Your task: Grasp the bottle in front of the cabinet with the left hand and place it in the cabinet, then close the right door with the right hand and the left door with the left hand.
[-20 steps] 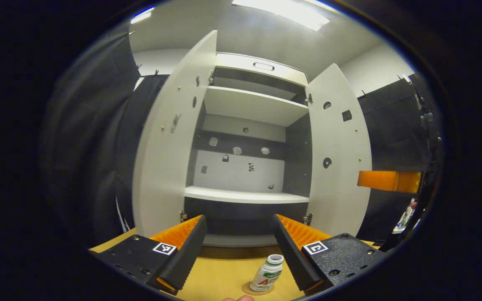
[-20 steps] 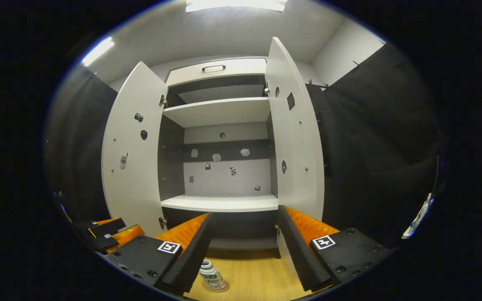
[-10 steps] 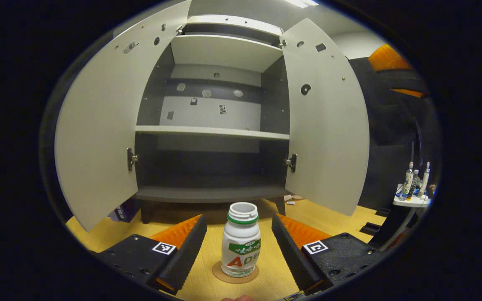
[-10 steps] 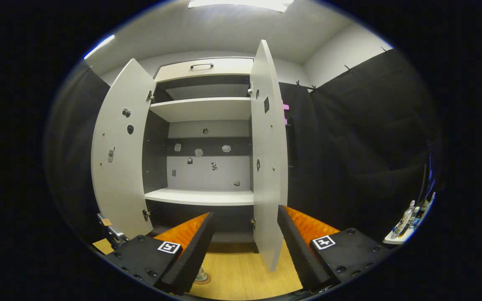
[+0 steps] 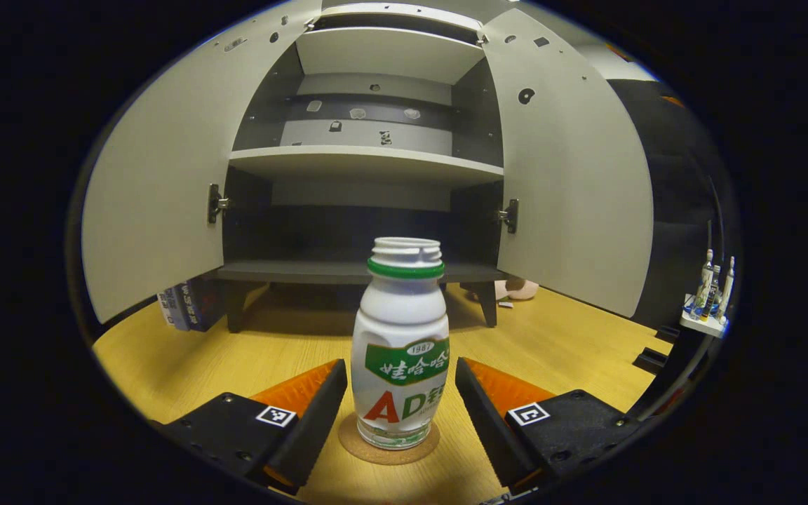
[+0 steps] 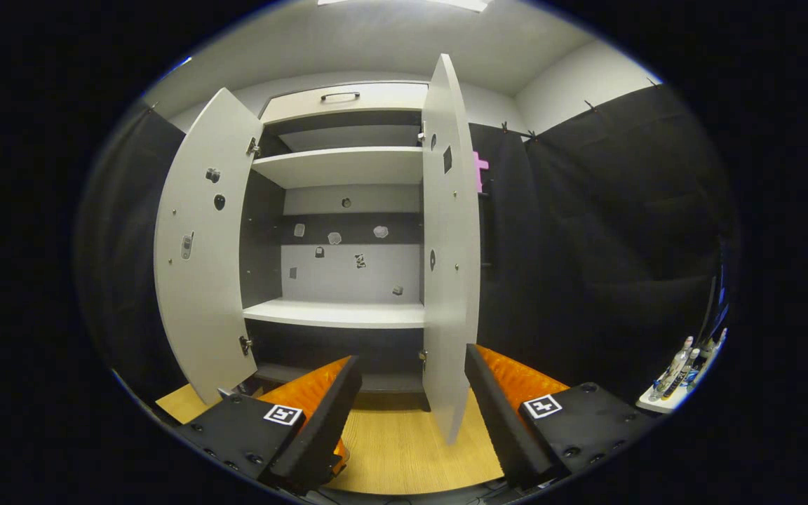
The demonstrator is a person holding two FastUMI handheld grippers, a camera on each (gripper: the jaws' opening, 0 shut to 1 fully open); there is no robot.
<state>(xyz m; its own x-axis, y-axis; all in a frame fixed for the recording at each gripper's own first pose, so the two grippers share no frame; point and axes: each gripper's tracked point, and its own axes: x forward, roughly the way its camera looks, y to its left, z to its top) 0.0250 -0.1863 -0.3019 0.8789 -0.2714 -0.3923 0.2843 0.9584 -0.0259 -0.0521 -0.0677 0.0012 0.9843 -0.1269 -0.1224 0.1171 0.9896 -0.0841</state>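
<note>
A white bottle (image 5: 400, 354) with a green neck ring and no cap stands upright on a round coaster (image 5: 388, 443) on the wooden floor. My left gripper (image 5: 400, 379) is open, low over the floor, with a finger on each side of the bottle and a gap to both. Behind it is the cabinet (image 5: 365, 163), both doors swung wide, a dark bottom shelf (image 5: 348, 271) and a white middle shelf. My right gripper (image 6: 411, 375) hangs open and holds nothing, facing the cabinet (image 6: 337, 231); the lower edge of the right door (image 6: 449, 266) sits just beyond its fingers.
Books (image 5: 181, 305) lean by the cabinet's left leg. A pinkish object (image 5: 515, 287) lies on the floor near the right leg. A small white stand with several bottles (image 5: 709, 294) is at the far right, as also the stand (image 6: 677, 365) in the right gripper view.
My left gripper dropped and moved in until the bottle stands between its fingers. The right gripper shifted a little; the coaster has left its view.
</note>
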